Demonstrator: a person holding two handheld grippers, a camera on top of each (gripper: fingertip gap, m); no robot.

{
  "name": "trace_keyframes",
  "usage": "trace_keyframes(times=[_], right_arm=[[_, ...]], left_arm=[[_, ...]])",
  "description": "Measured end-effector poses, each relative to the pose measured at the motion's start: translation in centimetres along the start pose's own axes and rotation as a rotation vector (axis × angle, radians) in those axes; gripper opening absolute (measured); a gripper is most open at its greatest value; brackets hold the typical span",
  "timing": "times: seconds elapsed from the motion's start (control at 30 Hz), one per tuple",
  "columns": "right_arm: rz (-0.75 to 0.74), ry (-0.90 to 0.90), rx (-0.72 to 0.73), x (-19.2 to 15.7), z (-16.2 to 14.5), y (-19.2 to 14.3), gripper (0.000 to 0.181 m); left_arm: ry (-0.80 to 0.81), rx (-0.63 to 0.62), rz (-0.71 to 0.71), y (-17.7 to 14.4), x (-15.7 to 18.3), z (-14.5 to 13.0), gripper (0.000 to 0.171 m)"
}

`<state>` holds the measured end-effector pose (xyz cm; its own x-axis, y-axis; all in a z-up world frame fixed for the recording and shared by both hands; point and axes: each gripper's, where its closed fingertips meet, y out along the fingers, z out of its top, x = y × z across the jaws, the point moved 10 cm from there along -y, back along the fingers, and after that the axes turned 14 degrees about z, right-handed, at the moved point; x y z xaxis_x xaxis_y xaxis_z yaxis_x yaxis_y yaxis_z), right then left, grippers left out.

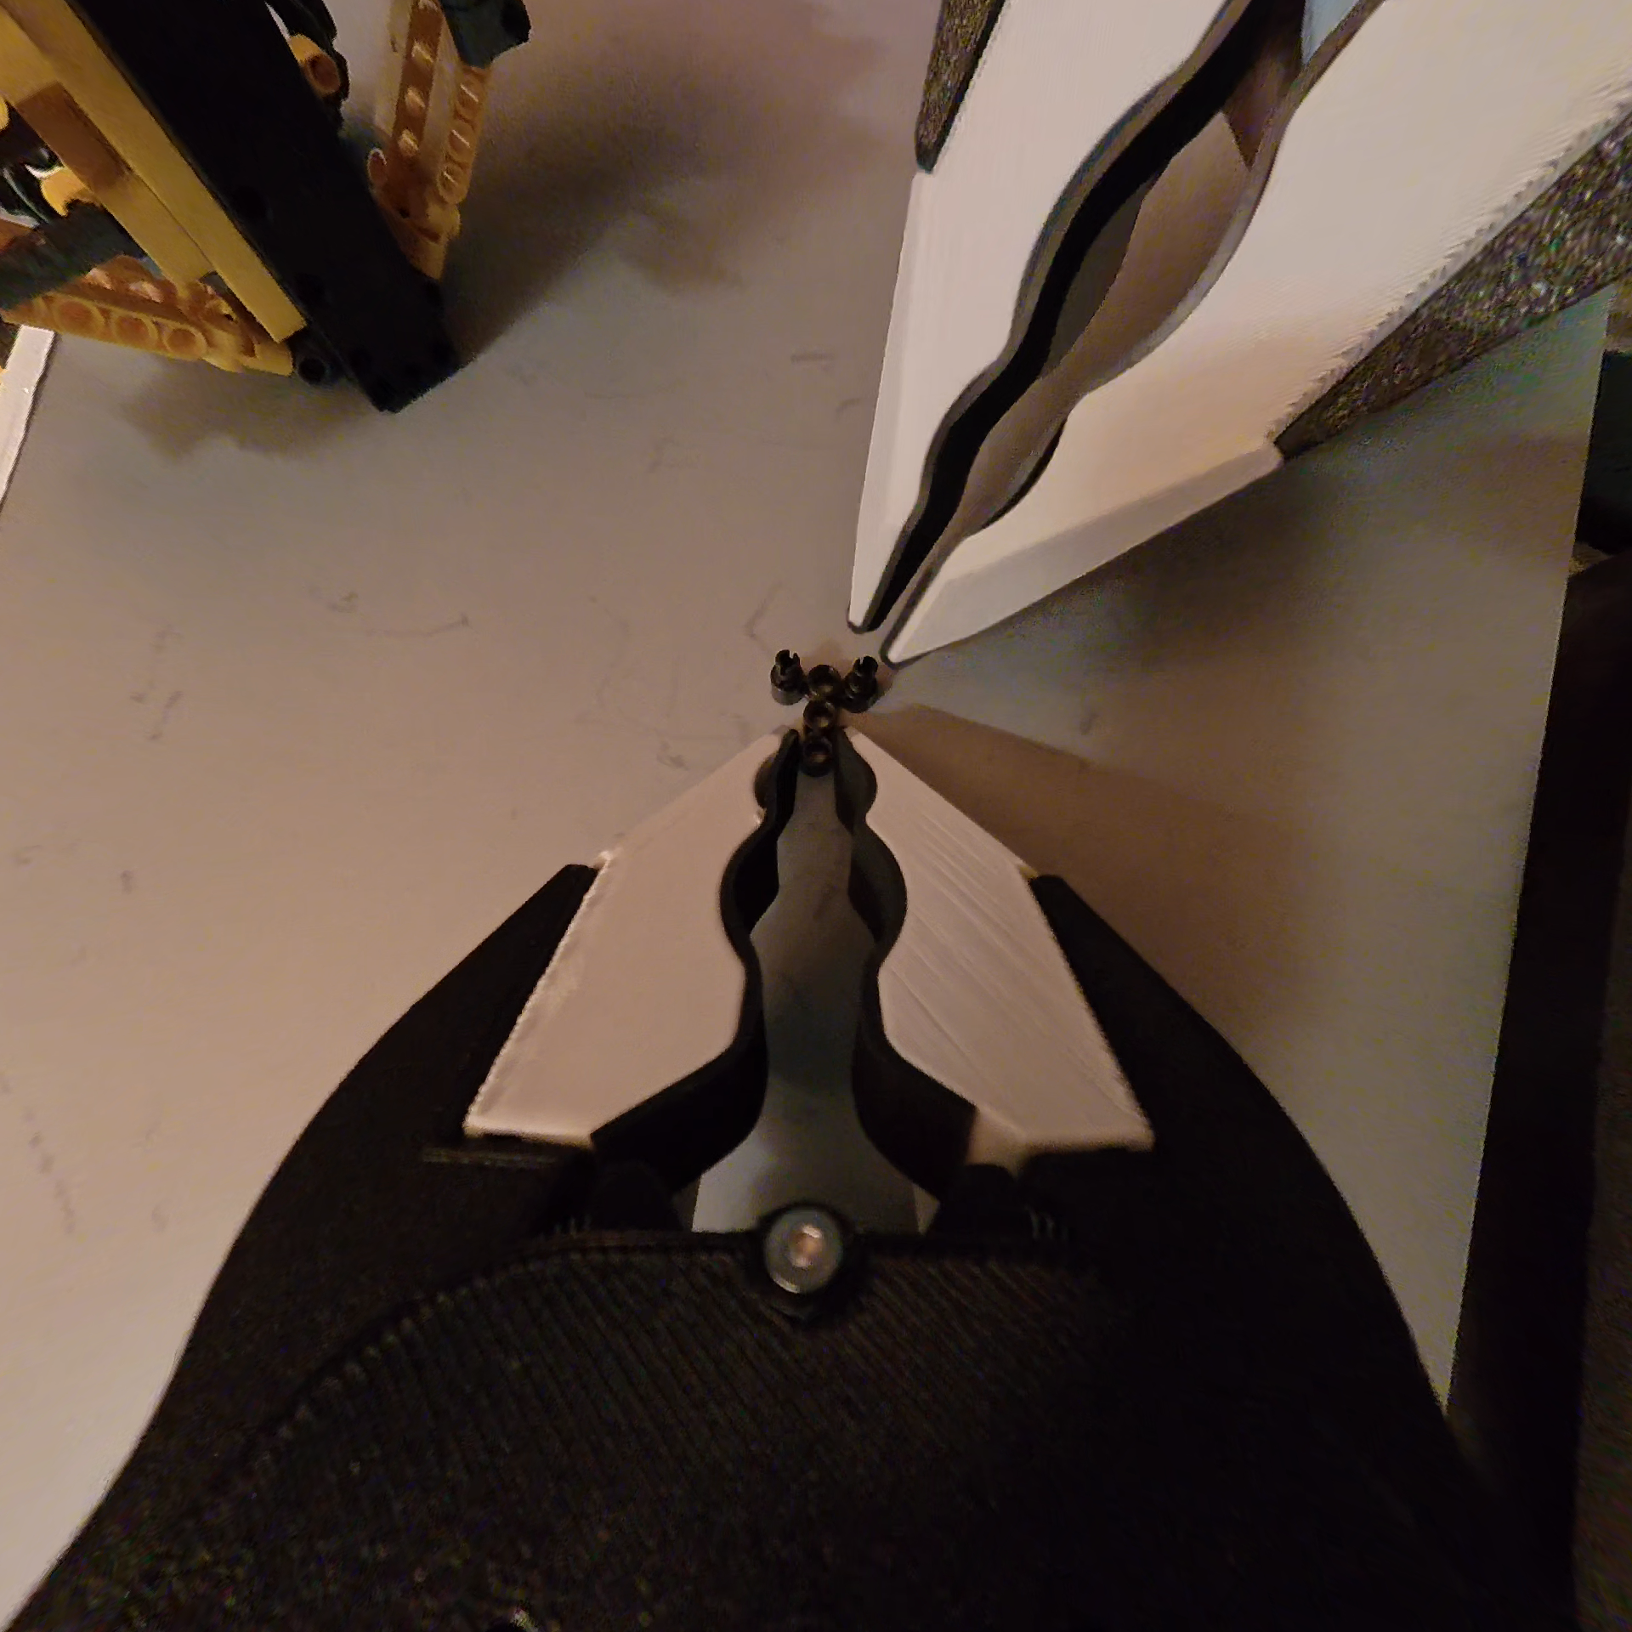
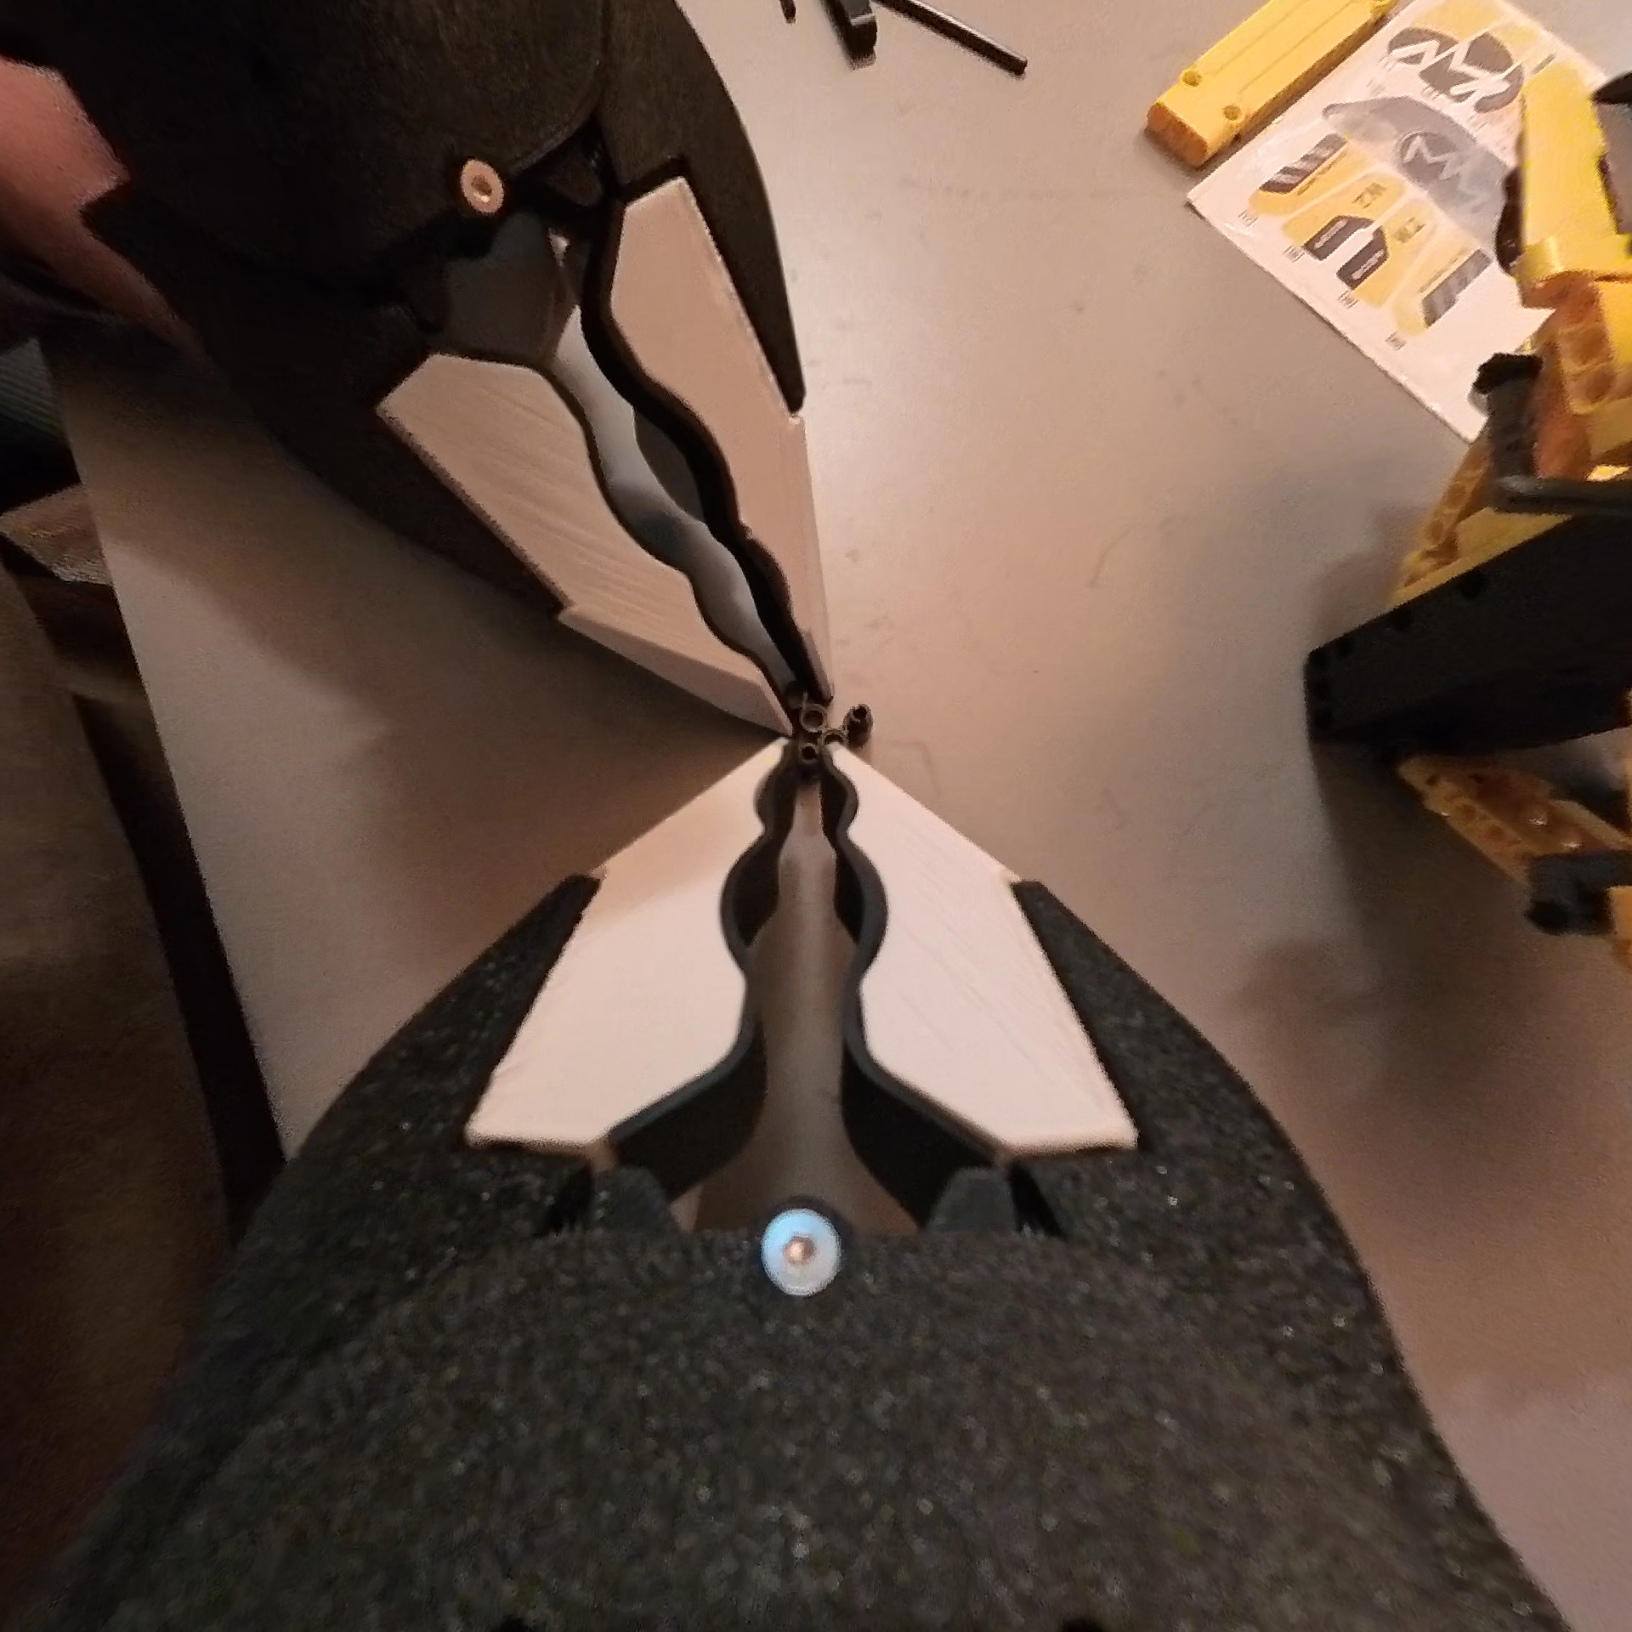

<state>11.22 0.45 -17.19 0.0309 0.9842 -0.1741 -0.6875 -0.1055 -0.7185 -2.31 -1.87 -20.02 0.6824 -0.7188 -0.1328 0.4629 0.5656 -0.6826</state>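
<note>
Left gripper (image 1: 817, 751), white fingers with black wavy pads on a black printed body, comes up from the bottom centre of the left wrist view. I read its tips as pinched on the stem of a small black plastic T-shaped connector piece with pin ends (image 1: 821, 693), dead centre of frame, low over the pale grey tabletop (image 1: 353, 662).

Right gripper (image 1: 883, 640) enters that same view from the upper right, white fingers with a speckled black body. Its jaws are nearly together and its tips sit right at the connector's right-hand pin. From here I can't tell whether they touch.

In the right wrist view the right gripper (image 2: 808, 751) rises from the bottom centre, tips close together right up against the same connector (image 2: 817, 715). Whether it actually grips or only touches, I can't tell; the part is tiny and dark between black pads. The left gripper (image 2: 805, 684) comes down from the upper left, tips on the connector's far side. The two sets of fingers crowd the part, so most of it is hidden.

Around it:
- Partly built yellow and black brick model vehicle (image 1: 221, 203), upper left of the left wrist view, well apart from the grippers; also at the right edge (image 2: 1519, 494) of the right wrist view.
- White sticker sheet with yellow and black decals (image 2: 1325, 230), upper right, partly under the model.
- Loose yellow brick beam (image 2: 1254, 84), just above the sheet.
- Thin black rods and small black parts (image 2: 927, 31), top edge.
- Dark table edge (image 1: 1519, 883) runs down the right side of the left wrist view.
</note>
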Motion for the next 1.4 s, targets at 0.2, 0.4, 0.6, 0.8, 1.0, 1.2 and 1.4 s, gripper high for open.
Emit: trace_keyframes(times=[0.2,0.4,0.6,0.8,1.0,1.2,1.4], right_arm=[[-0.021,-0.058,-0.001,-0.3,0.3,0.4,0.0],[-0.015,-0.029,-0.016,0.2,-0.1,0.9,0.0],[-0.051,-0.082,-0.028,-0.1,0.0,0.9,0.0],[0.005,0.044,0.236,1.3,0.5,-2.0,0.015],[-0.029,0.026,0.293,1.9,0.1,-2.8,0.02],[-0.101,-0.11,0.346,2.8,0.4,-3.1,0.021],[-0.012,-0.15,0.441,4.8,0.5,-1.2,0.024]], left_arm=[[-0.005,-0.001,-0.004,0.0,0.0,0.0,0.008],[-0.008,-0.002,-0.007,0.0,-0.1,0.0,0.008],[-0.006,-0.001,-0.005,0.0,-0.1,0.0,0.008],[-0.008,-0.001,-0.006,0.0,-0.1,0.0,0.008],[-0.007,0.072,0.067,-0.7,-0.5,0.1,0.007],[-0.117,0.165,0.055,-3.4,-4.1,2.1,0.007],[-0.117,0.222,0.053,-5.1,-7.4,4.6,0.007]])
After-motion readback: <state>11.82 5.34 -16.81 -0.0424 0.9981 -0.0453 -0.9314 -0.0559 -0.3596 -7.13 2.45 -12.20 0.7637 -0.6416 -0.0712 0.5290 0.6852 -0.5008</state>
